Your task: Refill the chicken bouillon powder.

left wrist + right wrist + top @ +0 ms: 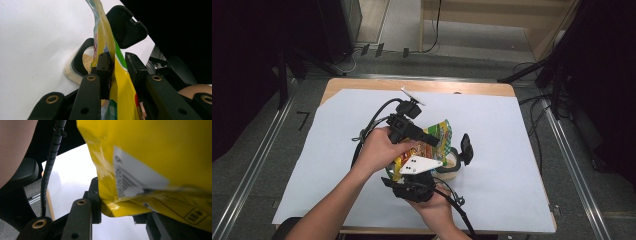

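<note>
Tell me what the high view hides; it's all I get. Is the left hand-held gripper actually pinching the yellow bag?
Observer: In the left gripper view the yellow bag runs up between the jaws of the left hand-held gripper. One pad touches it; a gap shows at the other.
Operator: And the right one?
Observer: In the right gripper view the right hand-held gripper has the bag's lower edge between its jaws, with a white barcode label facing the camera.
Operator: Is there anything in the container?
Observer: The left gripper view shows tan, crumbly contents inside the container, its black lid flipped open behind the bag.
</note>
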`<state>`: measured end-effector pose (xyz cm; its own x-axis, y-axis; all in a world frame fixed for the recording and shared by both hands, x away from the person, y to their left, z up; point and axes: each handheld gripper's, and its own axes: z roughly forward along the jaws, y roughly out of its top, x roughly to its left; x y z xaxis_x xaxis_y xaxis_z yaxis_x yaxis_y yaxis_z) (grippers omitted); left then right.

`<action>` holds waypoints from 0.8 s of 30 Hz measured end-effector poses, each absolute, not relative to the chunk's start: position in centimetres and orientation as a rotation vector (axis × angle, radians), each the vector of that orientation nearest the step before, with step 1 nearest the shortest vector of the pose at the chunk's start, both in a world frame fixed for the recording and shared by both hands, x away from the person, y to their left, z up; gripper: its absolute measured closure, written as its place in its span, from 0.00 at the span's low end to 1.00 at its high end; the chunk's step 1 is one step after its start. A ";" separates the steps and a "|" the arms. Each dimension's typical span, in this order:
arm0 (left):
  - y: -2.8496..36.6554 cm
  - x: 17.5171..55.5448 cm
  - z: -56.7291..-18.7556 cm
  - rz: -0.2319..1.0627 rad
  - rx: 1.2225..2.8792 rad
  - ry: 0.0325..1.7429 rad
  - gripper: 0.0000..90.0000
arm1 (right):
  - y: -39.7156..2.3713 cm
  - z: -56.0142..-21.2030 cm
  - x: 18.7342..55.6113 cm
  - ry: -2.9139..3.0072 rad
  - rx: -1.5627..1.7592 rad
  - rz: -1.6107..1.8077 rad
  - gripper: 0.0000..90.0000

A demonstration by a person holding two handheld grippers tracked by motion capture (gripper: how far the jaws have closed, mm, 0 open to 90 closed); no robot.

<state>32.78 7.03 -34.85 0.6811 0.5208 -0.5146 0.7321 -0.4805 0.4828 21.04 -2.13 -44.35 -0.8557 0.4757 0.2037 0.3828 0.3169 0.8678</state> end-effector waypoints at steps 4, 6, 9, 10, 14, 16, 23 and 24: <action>7.0 32.8 -34.9 -0.395 2.192 0.959 0.84 | -2.1 -44.3 21.0 2.477 0.812 1.591 0.75; 7.0 32.8 -34.9 -0.396 2.190 0.959 0.84 | -2.1 -44.3 21.0 2.477 0.813 1.592 0.75; 7.1 32.9 -34.9 -0.394 2.189 0.957 0.84 | -2.1 -44.3 21.0 2.479 0.818 1.593 0.75; 7.1 32.8 -34.9 -0.389 2.187 0.957 0.84 | -2.1 -44.3 21.0 2.479 0.818 1.593 0.75; 7.1 32.9 -34.9 -0.391 2.188 0.956 0.84 | -2.2 -44.3 21.0 2.481 0.819 1.594 0.75; 7.2 33.0 -34.9 -0.395 2.185 0.960 0.84 | -2.2 -44.3 21.0 2.483 0.819 1.596 0.75; 7.3 33.1 -35.0 -0.398 2.177 0.967 0.85 | -2.1 -44.2 21.0 2.486 0.819 1.592 0.75; 7.3 33.1 -35.0 -0.398 2.177 0.967 0.85 | -2.1 -44.2 21.0 2.487 0.820 1.592 0.75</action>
